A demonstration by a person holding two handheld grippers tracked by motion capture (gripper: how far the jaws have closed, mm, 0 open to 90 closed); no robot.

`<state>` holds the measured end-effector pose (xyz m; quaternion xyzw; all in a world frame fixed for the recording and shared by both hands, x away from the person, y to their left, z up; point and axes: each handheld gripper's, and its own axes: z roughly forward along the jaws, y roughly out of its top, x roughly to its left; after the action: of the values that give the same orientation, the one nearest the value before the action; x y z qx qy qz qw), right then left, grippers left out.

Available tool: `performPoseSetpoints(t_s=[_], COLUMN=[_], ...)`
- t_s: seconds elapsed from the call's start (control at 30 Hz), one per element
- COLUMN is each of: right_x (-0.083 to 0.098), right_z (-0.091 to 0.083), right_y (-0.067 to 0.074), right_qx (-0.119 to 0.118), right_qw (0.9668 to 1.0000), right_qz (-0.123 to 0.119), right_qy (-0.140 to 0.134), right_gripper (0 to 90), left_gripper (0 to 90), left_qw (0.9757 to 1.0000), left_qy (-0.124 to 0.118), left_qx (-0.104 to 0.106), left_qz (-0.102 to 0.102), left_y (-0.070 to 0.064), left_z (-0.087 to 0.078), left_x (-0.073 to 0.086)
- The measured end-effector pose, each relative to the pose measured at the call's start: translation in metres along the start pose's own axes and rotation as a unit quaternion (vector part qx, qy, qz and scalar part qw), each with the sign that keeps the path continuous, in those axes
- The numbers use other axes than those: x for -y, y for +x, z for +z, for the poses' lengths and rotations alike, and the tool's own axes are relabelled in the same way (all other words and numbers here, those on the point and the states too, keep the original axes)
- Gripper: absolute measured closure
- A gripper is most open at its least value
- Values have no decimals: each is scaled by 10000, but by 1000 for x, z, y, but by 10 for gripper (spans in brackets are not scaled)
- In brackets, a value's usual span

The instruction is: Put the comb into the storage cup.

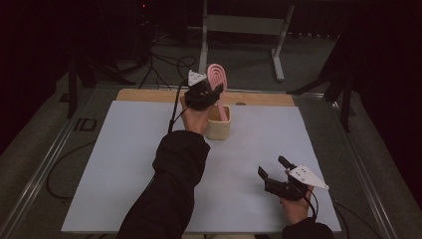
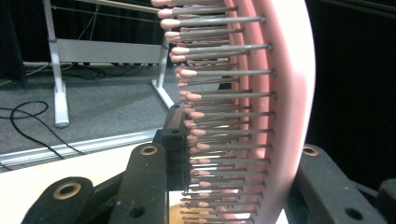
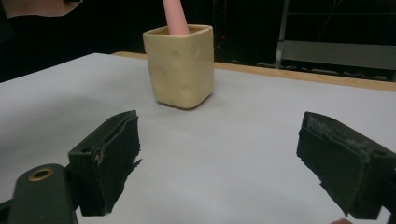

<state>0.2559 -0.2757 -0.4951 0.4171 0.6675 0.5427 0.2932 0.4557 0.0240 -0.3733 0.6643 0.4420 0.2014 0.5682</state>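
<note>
Left claw (image 1: 211, 94) clamps pink hairbrush (image 1: 218, 77) (handle in cup (image 1: 218, 124)); right claw (image 1: 274, 172) wide open, empty.

The hairbrush (image 2: 285, 93) has a pale pink body, grey metal pins and pink rounded pin tips; its handle (image 3: 175, 16) is the same plain pink. The cup (image 3: 181, 65) is a creamy pale yellow, unpatterned, with a darker tan inside. The surface (image 1: 124, 164) is covered by a plain white sheet, with a light wooden strip (image 1: 259, 98) along its far edge. Both tongs are black: the left tongs (image 1: 215, 92) and the right tongs (image 3: 224, 163), with brass-coloured rivets and a light grey plate (image 1: 307, 176) on top. The person's sleeve (image 1: 169, 194) is black. The floor (image 1: 30, 159) is dull grey-green carpet, crossed by black cables
</note>
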Motion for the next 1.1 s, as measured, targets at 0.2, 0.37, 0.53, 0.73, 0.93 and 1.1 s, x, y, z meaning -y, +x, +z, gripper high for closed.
performPoseSetpoints(t_s=[0.2, 0.37, 0.53, 0.73, 0.93, 1.1], right_x=[0, 0, 0, 0, 0, 0], right_z=[0, 0, 0, 0, 0, 0], right_y=[0, 0, 0, 0, 0, 0], right_qx=[0, 7, 4, 10, 12, 8], right_qw=[10000, 10000, 10000, 10000, 10000, 10000], right_qz=[-6, -13, -8, -8, -1, 7], right_qy=[1, -10, -8, -5, -2, 0], right_gripper=[129, 129, 129, 129, 129, 129], left_gripper=[644, 644, 643, 643, 643, 643], left_qw=[10000, 10000, 10000, 10000, 9999, 9999], left_qy=[28, 43, 64, 83, 104, 134], left_qx=[-6, -10, -12, -11, -17, -16], left_qz=[-4, -7, -20, -18, -26, -16], left_y=[0, 0, -1, 0, -1, -1], left_z=[1, 3, 3, 4, 5, 6], left_x=[3, 5, 7, 9, 11, 13])
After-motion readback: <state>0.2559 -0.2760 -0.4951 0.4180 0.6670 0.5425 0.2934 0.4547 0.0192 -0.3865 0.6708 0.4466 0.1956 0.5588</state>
